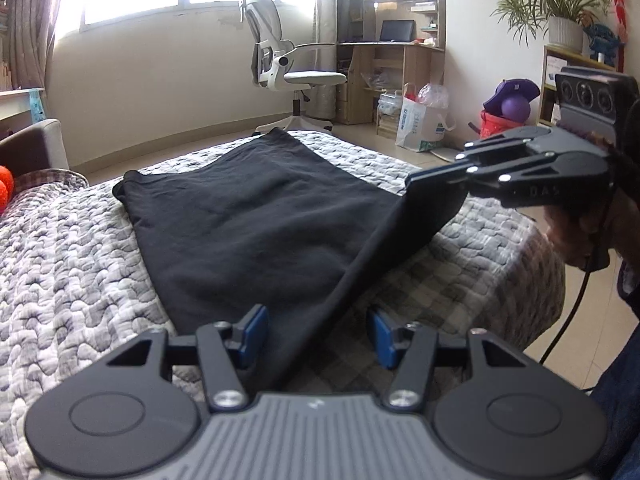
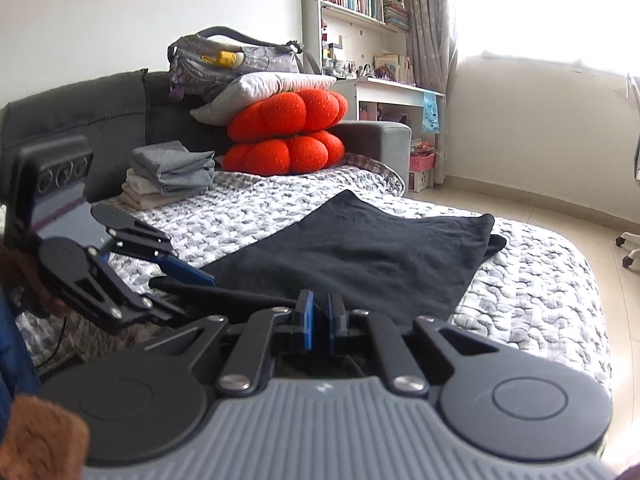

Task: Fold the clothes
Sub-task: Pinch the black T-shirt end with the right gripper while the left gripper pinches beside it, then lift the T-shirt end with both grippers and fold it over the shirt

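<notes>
Your left gripper (image 1: 316, 330) has its two blue pads spread wide apart. The near edge of the black cloth garment (image 1: 256, 224) runs between them, but the pads do not pinch it.

Your right gripper (image 2: 319, 320) has its blue pads pressed together on a near corner of the same black garment (image 2: 360, 256). That corner is lifted off the bed. From the left camera you can see the cloth pulled up in a tight strip to the right gripper (image 1: 424, 184), on the right side of the bed.

The rest of the black garment lies flat on the grey and white quilted bed cover (image 1: 72, 248). It stretches from the near edge to the far edge of the bed.

At the far left end of the bed, in the right camera, a small pile of folded grey and cream clothes (image 2: 170, 174) sits well apart from the black garment. Two fat red pumpkin-shaped cushions (image 2: 286, 132) are stacked just beside the pile. A white office chair (image 1: 288, 68) stands on the floor past the far edge of the bed.
</notes>
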`<state>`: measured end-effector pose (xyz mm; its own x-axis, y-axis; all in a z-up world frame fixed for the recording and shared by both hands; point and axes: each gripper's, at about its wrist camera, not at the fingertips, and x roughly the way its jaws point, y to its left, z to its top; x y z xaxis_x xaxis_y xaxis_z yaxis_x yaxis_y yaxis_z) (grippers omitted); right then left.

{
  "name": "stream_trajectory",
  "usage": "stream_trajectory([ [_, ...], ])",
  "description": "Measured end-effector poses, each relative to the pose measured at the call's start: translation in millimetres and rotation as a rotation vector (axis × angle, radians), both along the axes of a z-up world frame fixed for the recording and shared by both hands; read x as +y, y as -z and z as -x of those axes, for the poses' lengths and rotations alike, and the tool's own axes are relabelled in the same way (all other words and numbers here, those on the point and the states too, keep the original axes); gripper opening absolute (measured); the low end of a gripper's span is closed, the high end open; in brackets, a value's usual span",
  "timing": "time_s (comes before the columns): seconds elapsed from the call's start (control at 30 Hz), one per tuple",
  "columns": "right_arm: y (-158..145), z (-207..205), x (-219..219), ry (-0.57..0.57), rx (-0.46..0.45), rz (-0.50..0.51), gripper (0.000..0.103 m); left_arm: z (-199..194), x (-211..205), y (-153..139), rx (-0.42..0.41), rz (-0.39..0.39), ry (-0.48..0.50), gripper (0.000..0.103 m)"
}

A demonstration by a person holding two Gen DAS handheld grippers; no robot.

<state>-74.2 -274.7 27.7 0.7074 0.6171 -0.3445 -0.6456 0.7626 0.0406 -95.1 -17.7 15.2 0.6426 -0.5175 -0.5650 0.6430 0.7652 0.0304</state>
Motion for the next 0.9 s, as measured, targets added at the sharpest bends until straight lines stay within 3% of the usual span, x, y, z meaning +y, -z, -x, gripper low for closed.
stream_trajectory([
  [0.07,2.8,-0.1,-1.8,0.006,0.008,-0.006,0.007,-0.3,2.2,1.3,-0.003,0.006,-0.005,0.049],
  [0.13,8.1,-0.1,-3.1,0.007,0.023,-0.009,0.007,-2.1,3.9,1.3,-0.009,0.001,-0.026,0.033],
  [0.23,16.0,1.4,-3.9,0.008,0.045,-0.002,0.007,-7.0,8.1,-2.0,0.01,0.029,-0.046,0.021],
  [0.33,19.1,2.9,-4.6,-0.002,0.062,0.006,0.01,-8.2,6.5,-4.0,0.009,0.029,-0.051,0.015],
  [0.4,19.2,5.5,-5.6,-0.02,0.071,0.011,0.024,-7.9,5.8,-6.5,0.007,0.035,-0.053,0.012],
  [0.5,19.3,11.3,-10.4,-0.05,0.074,0.008,0.056,-9.2,8.8,-9.9,0.016,0.059,-0.059,0.011],
  [0.53,19.4,13.2,-11.9,-0.057,0.074,0.007,0.064,-10.1,10.5,-10.6,0.023,0.071,-0.061,0.011],
  [0.57,19.6,15.1,-13.4,-0.064,0.074,0.005,0.064,-10.9,12.3,-11.3,0.031,0.084,-0.064,0.011],
  [0.77,23.6,20.0,-12.1,-0.081,0.063,0.037,0.064,-10.5,14.3,-11.9,0.031,0.098,-0.053,0.011],
  [0.8,23.2,20.0,-10.4,-0.075,0.05,0.047,0.06,-10.5,15.0,-12.5,0.03,0.099,-0.048,0.011],
  [0.9,22.0,19.0,-6.2,-0.054,0.014,0.093,0.018,-11.1,17.6,-14.7,0.029,0.103,-0.03,0.011],
])
